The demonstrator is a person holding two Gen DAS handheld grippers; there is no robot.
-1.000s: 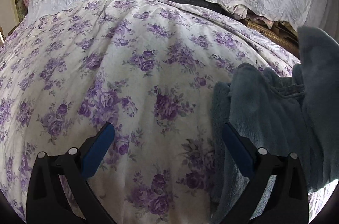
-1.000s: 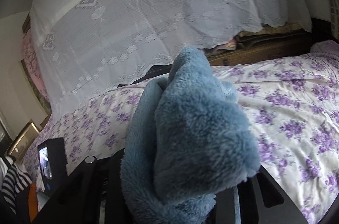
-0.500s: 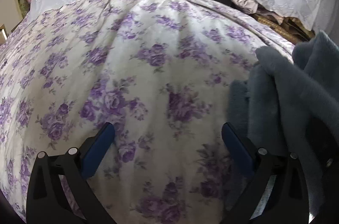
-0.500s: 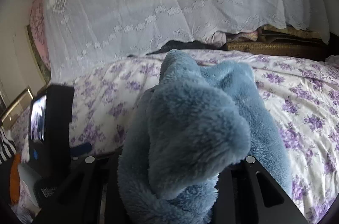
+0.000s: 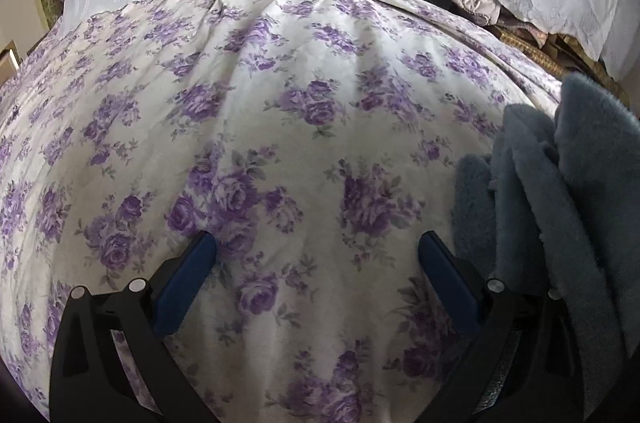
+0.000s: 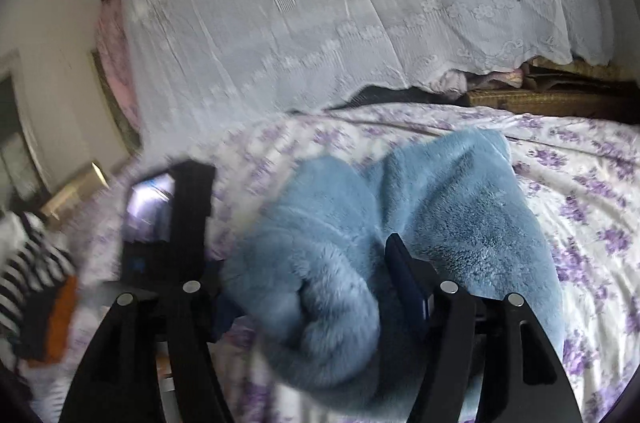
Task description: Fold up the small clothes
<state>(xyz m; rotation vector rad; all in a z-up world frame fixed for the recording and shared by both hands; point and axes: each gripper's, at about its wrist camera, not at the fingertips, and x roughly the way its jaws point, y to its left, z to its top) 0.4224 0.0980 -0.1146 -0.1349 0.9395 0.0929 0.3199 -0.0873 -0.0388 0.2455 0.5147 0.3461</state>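
The left gripper [image 5: 316, 255] has two matte black, angular plastic fingers, each faced inside with a flat dark blue pad [image 5: 182, 289] and set with round silver screw heads [image 5: 136, 285]. The right gripper [image 6: 308, 287] is built alike: black fingers, silver screw heads [image 6: 448, 287], and a dark blue pad [image 6: 404, 279] on its right finger.

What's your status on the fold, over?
Left tongs open, empty over the bedspread. Right tongs opening, blue fleece bunched between them, lying on the bedspread. Nothing in the way.
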